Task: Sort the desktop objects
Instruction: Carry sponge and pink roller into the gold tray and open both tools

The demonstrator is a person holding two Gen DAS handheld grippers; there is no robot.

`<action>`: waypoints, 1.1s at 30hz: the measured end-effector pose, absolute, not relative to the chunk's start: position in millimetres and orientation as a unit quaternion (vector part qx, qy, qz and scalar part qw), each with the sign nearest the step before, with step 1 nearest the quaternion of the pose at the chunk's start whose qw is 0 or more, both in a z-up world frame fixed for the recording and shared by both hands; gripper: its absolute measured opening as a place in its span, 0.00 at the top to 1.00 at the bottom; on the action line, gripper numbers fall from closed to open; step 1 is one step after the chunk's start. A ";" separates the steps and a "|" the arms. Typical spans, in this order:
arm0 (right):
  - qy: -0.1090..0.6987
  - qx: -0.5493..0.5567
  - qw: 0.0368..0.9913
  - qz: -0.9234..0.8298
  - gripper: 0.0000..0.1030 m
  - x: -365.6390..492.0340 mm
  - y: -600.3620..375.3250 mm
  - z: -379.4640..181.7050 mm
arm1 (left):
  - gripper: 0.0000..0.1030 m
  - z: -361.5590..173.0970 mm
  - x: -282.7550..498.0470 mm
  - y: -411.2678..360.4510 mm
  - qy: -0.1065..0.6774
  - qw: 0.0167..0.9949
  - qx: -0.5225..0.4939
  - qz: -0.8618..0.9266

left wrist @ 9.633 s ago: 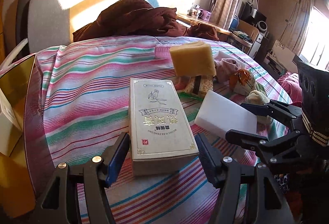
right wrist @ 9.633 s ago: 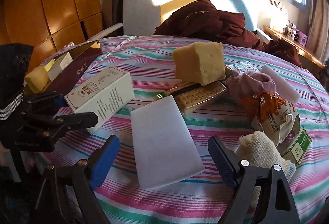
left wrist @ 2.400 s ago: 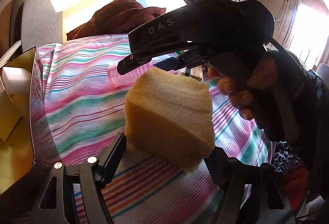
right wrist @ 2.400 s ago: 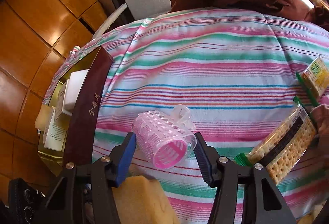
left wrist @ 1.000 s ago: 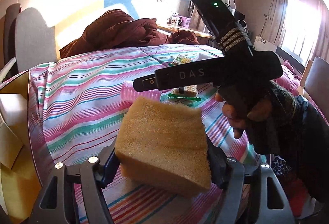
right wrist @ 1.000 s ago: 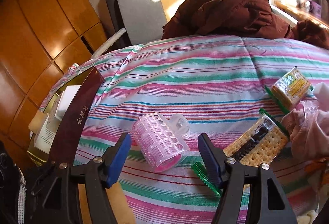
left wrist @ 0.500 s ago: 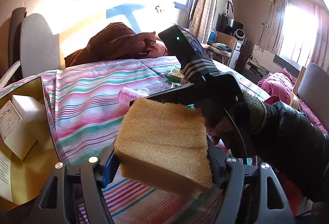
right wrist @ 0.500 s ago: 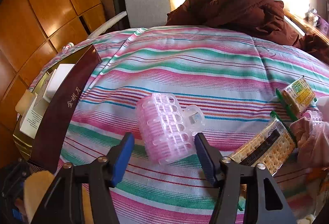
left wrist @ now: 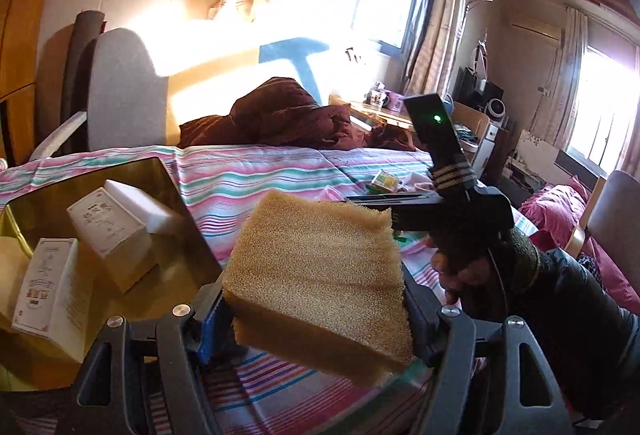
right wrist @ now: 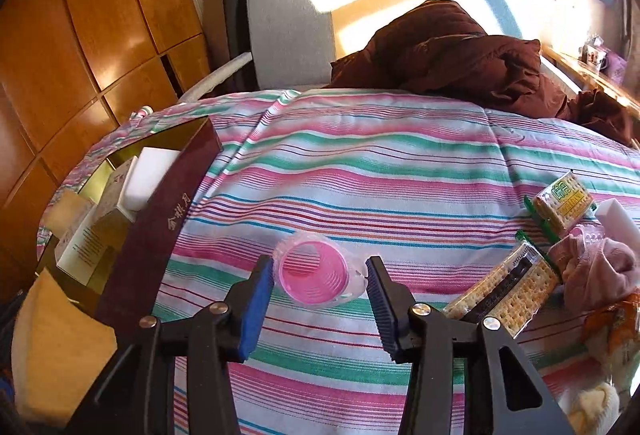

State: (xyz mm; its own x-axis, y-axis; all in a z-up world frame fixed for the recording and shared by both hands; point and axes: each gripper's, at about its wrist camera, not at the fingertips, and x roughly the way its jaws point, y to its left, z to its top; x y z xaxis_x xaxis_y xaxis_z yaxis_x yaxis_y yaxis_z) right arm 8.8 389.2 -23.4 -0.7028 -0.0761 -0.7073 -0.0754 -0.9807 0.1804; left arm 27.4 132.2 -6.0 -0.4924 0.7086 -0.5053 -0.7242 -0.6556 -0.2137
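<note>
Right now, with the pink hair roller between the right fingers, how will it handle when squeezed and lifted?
The pink hair roller is hollow plastic, so probably light and somewhat springy. The closing right gripper could make its round body slip or roll out.

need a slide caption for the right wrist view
Right hand-held gripper closing on a pink plastic hair roller above the striped bedspread.
</note>
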 end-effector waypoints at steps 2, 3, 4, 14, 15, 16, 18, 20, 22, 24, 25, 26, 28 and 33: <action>-0.092 0.378 0.007 -0.921 0.54 9.9 379.0 -17.4 | 0.30 -4.3 17.4 117.3 0.000 0.394 -0.287 0.873; -0.088 0.375 0.010 -0.923 0.54 9.9 373.5 -14.9 | 0.30 -3.7 13.1 110.3 -0.004 0.385 -0.286 0.877; -0.083 0.373 0.011 -0.924 0.54 9.2 368.3 -13.7 | 0.30 -3.1 9.3 103.5 -0.008 0.376 -0.285 0.882; -0.102 0.329 0.052 -0.937 0.54 15.3 334.4 17.8 | 0.30 3.9 -21.8 40.5 -0.039 0.295 -0.277 0.914; -0.101 0.322 0.065 -0.939 0.54 16.4 326.8 23.5 | 0.30 4.2 -25.2 35.6 -0.038 0.286 -0.277 0.916; -0.097 0.314 0.078 -0.941 0.54 17.6 317.6 28.9 | 0.30 4.7 -28.8 31.3 -0.037 0.278 -0.278 0.919; -0.089 0.304 0.106 -0.943 0.54 18.0 298.0 37.1 | 0.30 6.1 -35.9 23.1 -0.035 0.263 -0.279 0.923; -0.079 0.303 0.131 -0.941 0.54 15.3 277.3 39.2 | 0.30 8.6 -43.2 15.7 -0.034 0.247 -0.279 0.927; -0.068 0.306 0.154 -0.937 0.54 11.2 256.7 38.0 | 0.30 12.2 -50.8 9.1 -0.033 0.237 -0.277 0.931; -0.057 0.316 0.166 -0.932 0.54 4.2 239.6 31.6 | 0.30 15.5 -59.3 4.8 -0.027 0.225 -0.278 0.933; -0.052 0.322 0.171 -0.930 0.54 0.8 231.9 27.8 | 0.30 16.6 -64.6 4.1 -0.022 0.220 -0.280 0.934; -0.049 0.328 0.176 -0.927 0.54 -1.7 226.6 23.8 | 0.30 17.8 -69.7 3.1 -0.019 0.218 -0.280 0.935; -0.042 0.341 0.184 -0.921 0.54 -6.5 216.1 15.6 | 0.30 19.0 -81.2 2.5 -0.014 0.213 -0.287 0.934; -0.035 0.364 0.184 -0.912 0.54 -13.1 206.5 -1.8 | 0.30 19.1 -104.9 3.9 -0.023 0.212 -0.303 0.929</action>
